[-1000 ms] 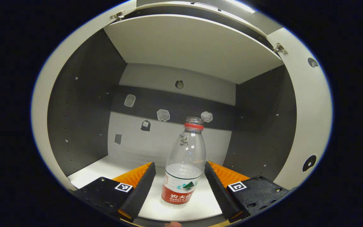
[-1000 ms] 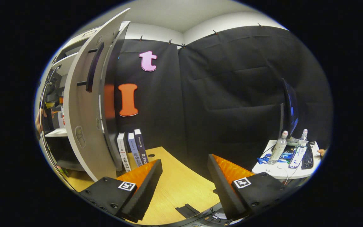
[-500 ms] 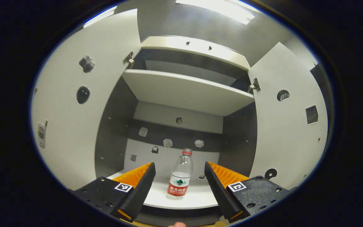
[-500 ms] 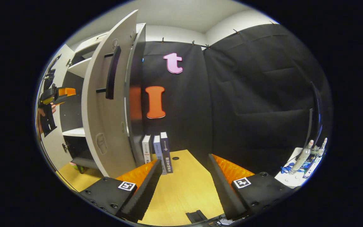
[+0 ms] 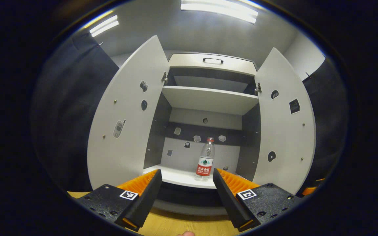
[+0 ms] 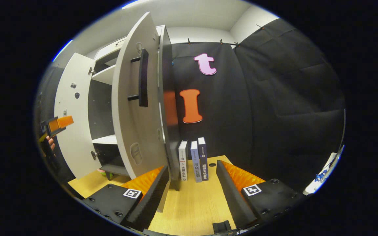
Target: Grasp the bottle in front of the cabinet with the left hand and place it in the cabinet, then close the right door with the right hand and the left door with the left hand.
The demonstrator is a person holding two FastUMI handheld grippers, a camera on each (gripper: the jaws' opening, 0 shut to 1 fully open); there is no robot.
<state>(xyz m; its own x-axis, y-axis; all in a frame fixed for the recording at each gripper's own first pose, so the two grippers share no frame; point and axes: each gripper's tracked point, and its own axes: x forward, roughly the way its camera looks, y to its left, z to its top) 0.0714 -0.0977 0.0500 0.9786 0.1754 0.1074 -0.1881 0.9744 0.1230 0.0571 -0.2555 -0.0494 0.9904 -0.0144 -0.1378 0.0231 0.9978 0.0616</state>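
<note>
Pale grey, the left door (image 5: 128, 121) stood swung wide at the left of the left gripper view, small stickers dotted over its inner face. To its right the cabinet (image 5: 208, 64) lay open, a shelf (image 5: 208, 100) across its upper part and a white floor board below. On that board, right of centre, the bottle (image 5: 205, 159) stood upright with its red label facing out, apart from the back wall and from both side walls. Farther right the right door (image 5: 285, 124) was likewise swung wide. At the bottom of this view the left gripper (image 5: 187, 178) had its jaws parted and empty, short of the cabinet, over the wooden worktop (image 5: 182, 226).

In the right gripper view, the left gripper (image 6: 56, 126) appeared far off at the left edge, held by a hand (image 6: 49, 142). Next came the left door (image 6: 72, 121), then the right door (image 6: 136, 108) seen from outside with its dark handle (image 6: 142, 78). Beside the cabinet three books (image 6: 194, 160) stood upright on the worktop (image 6: 192, 206). The right gripper (image 6: 192, 183) had its jaws spread and empty, its left finger (image 6: 149, 190) just beside the right door's lower edge; whether they touched could not be told.
</note>
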